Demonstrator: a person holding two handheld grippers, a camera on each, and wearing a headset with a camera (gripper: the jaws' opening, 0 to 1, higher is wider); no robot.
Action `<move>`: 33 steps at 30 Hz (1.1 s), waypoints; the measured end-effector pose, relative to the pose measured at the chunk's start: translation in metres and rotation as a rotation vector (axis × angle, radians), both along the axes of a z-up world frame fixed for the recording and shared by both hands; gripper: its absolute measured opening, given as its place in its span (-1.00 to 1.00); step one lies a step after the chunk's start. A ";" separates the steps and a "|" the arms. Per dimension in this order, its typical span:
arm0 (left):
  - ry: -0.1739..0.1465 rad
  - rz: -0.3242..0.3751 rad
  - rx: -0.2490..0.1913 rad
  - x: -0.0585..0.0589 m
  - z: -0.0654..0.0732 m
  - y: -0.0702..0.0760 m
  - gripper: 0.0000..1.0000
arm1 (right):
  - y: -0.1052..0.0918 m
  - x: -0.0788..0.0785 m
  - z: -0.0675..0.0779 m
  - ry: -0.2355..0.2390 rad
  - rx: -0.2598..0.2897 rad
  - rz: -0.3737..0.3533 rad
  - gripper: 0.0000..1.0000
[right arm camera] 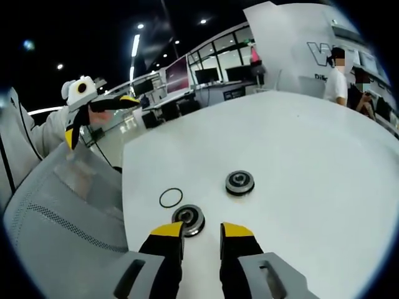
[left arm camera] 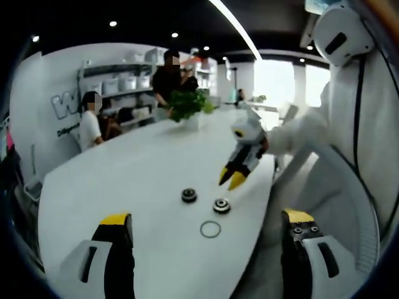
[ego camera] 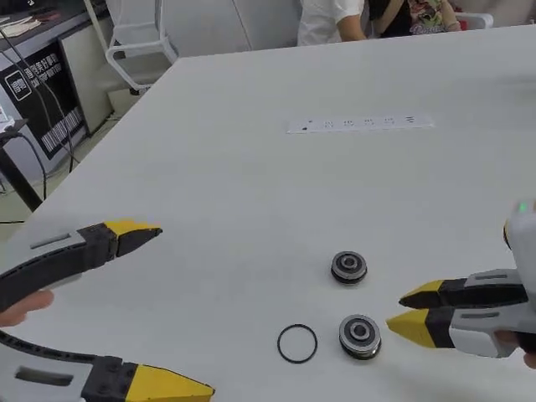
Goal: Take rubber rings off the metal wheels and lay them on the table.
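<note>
thin black ring [ego camera: 280, 344] lies flat beside a possibly bare wheel [ego camera: 360, 335].

You have a socket strip [ego camera: 360, 124] far ahead, a white chair [ego camera: 138, 38] far left, and a potted plant [left arm camera: 187, 103] beyond.

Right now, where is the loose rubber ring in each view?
Head view: rubber ring bottom centre, left of the nearest wheel.
Left gripper view: centre, just below that wheel.
Right gripper view: left of centre, up-left of that wheel.
Shared landmark: that wheel.
</note>
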State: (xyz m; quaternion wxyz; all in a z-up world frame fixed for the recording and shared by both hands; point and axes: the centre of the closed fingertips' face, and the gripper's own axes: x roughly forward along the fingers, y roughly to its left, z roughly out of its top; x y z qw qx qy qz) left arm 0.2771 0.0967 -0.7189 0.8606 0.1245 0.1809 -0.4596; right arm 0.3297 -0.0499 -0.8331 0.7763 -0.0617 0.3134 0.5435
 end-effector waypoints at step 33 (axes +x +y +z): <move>-0.004 -0.244 0.072 0.039 -0.044 -0.122 0.37 | 0.014 -0.012 -0.026 -0.022 -0.027 0.087 -0.51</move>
